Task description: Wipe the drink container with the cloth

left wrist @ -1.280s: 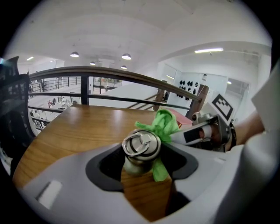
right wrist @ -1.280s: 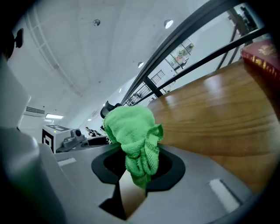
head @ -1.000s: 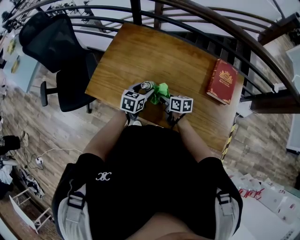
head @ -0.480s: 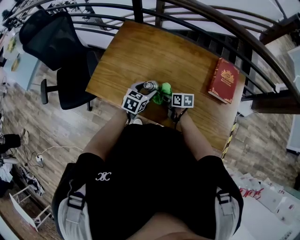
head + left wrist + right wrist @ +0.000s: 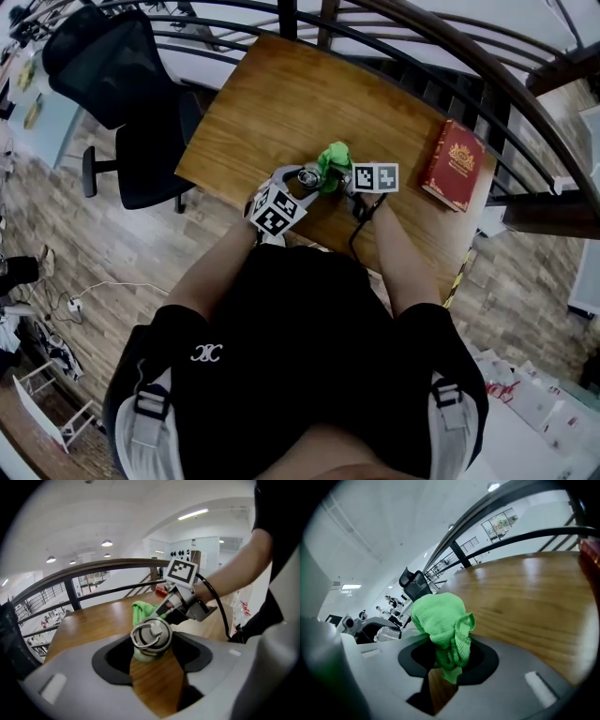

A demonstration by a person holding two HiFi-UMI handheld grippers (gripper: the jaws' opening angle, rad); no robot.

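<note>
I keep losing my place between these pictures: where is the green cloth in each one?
Head view: cloth just above centre.
Left gripper view: cloth at centre, behind the drink container.
Right gripper view: cloth at centre, close up.
Shared landmark: the wooden table.

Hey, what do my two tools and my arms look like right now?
The left tool and right tool are light grey shells with dark recesses round the jaws, each carrying a cube of black-and-white square markers. A black cable trails from the right one. You wear a black short-sleeved top.
</note>
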